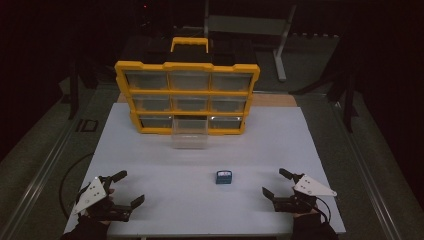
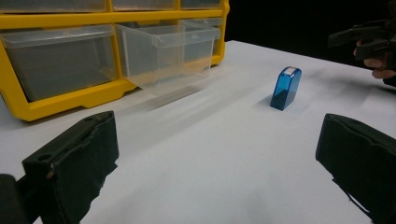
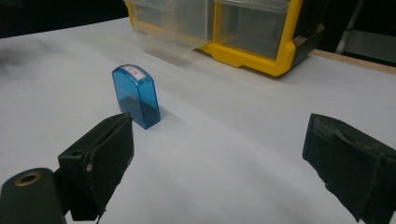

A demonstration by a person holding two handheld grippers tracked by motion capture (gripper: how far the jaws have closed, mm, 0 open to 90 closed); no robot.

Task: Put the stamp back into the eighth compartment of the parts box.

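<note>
A small blue translucent block (image 1: 223, 177) with a white and red top stands upright on the white table (image 1: 165, 165), a little right of the middle. It is also in the left gripper view (image 2: 285, 87) and the right gripper view (image 3: 135, 96). My left gripper (image 1: 125, 188) rests at the front left, jaws wide open and empty (image 2: 215, 163). My right gripper (image 1: 278, 182) sits at the front right, jaws also wide open and empty (image 3: 219, 154). The block stands apart from both, nearer the right one.
A yellow drawer cabinet (image 1: 188, 95) with clear drawers stands at the back of the table. Its bottom middle drawer (image 1: 189, 134) is pulled out toward me (image 2: 163, 53). A metal stand (image 1: 280, 45) is on the floor behind. The other hand's gripper (image 2: 369, 39) shows at the far right.
</note>
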